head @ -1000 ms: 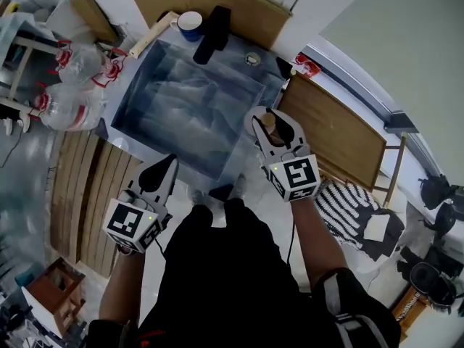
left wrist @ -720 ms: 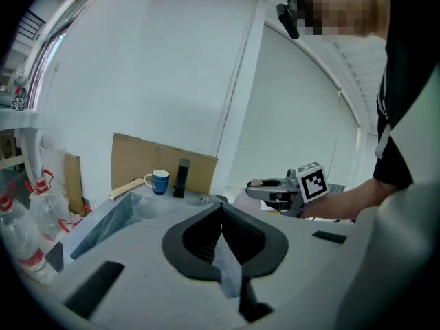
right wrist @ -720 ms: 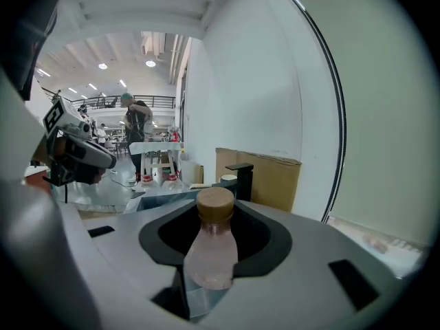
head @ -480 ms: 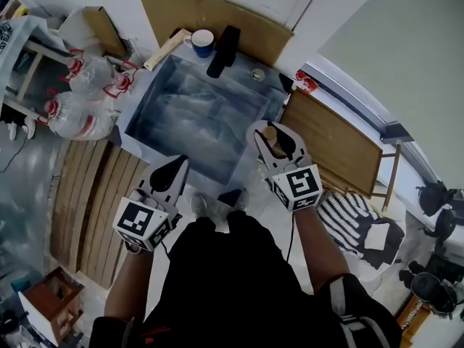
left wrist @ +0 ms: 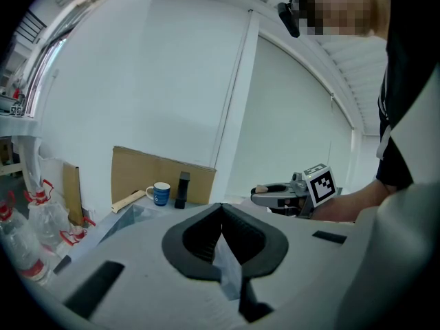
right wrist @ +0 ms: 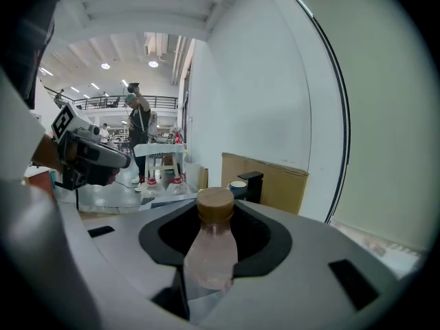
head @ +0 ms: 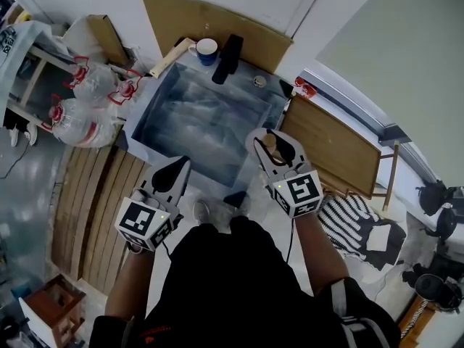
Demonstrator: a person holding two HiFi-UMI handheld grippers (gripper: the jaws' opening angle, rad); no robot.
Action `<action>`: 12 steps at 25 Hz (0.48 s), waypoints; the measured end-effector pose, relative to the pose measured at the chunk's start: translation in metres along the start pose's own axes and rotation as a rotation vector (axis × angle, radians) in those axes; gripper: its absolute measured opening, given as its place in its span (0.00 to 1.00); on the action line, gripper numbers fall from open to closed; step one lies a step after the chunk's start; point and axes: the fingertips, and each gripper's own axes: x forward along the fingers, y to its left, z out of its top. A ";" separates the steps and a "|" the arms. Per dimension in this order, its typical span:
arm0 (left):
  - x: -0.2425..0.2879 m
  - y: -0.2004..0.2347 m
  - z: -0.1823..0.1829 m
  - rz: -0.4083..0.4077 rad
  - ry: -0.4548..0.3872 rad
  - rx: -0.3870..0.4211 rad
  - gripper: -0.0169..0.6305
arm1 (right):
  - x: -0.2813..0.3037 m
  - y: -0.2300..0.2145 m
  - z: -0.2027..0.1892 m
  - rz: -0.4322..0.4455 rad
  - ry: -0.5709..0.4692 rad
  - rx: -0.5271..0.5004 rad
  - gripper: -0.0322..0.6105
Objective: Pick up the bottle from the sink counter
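A small clear bottle (right wrist: 210,249) with a round wooden cap (right wrist: 215,204) stands upright between the jaws of my right gripper (right wrist: 214,218), which is shut on its body. In the head view that gripper (head: 272,149) hovers over the sink's right front corner, and the cap (head: 270,141) shows between its fingers. My left gripper (head: 174,171) hangs in front of the steel sink (head: 167,93), shut with nothing in it. In the left gripper view its tips (left wrist: 221,207) meet.
A blue mug (head: 207,49) and a black upright object (head: 228,56) stand behind the sink against a cardboard sheet (head: 217,24). Large water jugs (head: 76,118) lie at the left. A wooden board (head: 333,145) is at the right, a striped mat (head: 355,220) below it.
The right gripper keeps its hold on the bottle. The left gripper has come slightly up and right. The whole scene has slid downward in the head view.
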 end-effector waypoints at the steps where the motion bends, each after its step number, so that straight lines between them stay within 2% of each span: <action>1: -0.001 0.001 0.001 -0.001 0.001 -0.001 0.05 | 0.000 0.001 0.000 0.000 0.002 0.001 0.27; 12: -0.011 0.008 0.006 -0.017 -0.013 0.018 0.05 | -0.007 0.018 0.004 -0.015 0.002 0.012 0.27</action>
